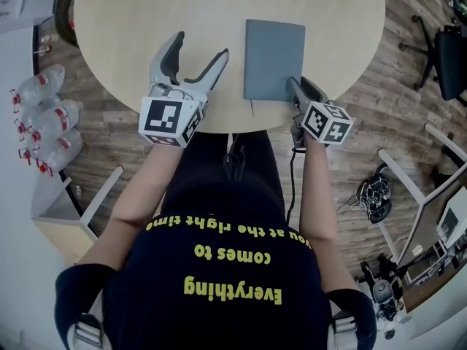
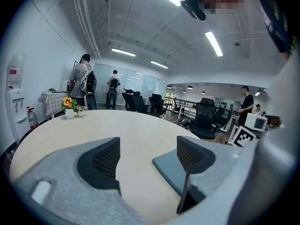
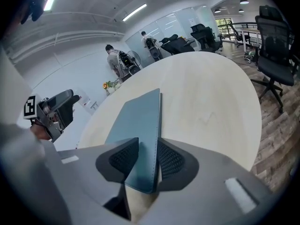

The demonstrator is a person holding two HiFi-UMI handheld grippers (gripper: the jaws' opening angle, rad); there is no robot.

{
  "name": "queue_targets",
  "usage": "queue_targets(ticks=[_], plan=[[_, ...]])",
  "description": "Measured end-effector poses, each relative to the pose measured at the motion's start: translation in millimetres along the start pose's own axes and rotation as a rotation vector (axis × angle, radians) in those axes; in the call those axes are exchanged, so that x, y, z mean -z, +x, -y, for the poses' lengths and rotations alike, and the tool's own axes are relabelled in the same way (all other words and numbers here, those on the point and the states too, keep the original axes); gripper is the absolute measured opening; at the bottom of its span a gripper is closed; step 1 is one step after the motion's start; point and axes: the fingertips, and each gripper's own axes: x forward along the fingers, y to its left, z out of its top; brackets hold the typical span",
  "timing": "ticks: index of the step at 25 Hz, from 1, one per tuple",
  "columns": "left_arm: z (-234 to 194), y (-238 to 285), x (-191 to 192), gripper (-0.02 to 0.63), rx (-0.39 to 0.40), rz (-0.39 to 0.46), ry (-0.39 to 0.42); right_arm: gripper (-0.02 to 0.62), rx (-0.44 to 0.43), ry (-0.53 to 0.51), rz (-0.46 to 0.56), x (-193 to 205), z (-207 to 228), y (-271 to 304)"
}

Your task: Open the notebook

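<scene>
A closed grey-blue notebook [image 1: 273, 57] lies flat on the round pale wooden table [image 1: 131, 20]. My right gripper [image 1: 298, 86] is at its near right corner. In the right gripper view the notebook [image 3: 138, 121] runs away from the jaws, and my right gripper [image 3: 147, 159] has its left pad over the cover and its right pad beside the edge, with a thin gap showing. My left gripper [image 1: 198, 46] hovers open over bare table left of the notebook, nothing between its pads. In the left gripper view my left gripper [image 2: 147, 161] has the notebook [image 2: 171, 170] behind its right pad.
Water bottles [image 1: 44, 115] lie on the floor at the left, by a white shelf [image 1: 73, 210]. An office chair [image 1: 449, 57] and cables [image 1: 376, 195] are at the right. A small flower pot [image 2: 69, 108] stands at the table's far edge; people stand beyond it.
</scene>
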Motion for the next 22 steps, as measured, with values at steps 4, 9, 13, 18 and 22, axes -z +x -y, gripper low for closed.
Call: queue_targets(ticks=[4, 9, 13, 18, 22], plan=[[2, -4, -2, 0.387, 0.004, 0.005, 0.005, 0.134, 0.005, -0.004, 0.010, -1, -2, -2], [2, -4, -2, 0.387, 0.001, 0.002, 0.006, 0.117, 0.007, -0.011, 0.001, -3, 0, -1], [1, -7, -2, 0.387, -0.006, 0.005, 0.002, 0.102, 0.022, -0.012, 0.018, -6, 0, -5], [-3, -14, -7, 0.387, -0.020, 0.023, 0.004, 0.083, 0.026, -0.023, 0.046, -10, -7, -14], [-6, -18, -10, 0.387, -0.033, 0.029, 0.000, 0.067, 0.003, 0.002, 0.072, -16, -11, -20]])
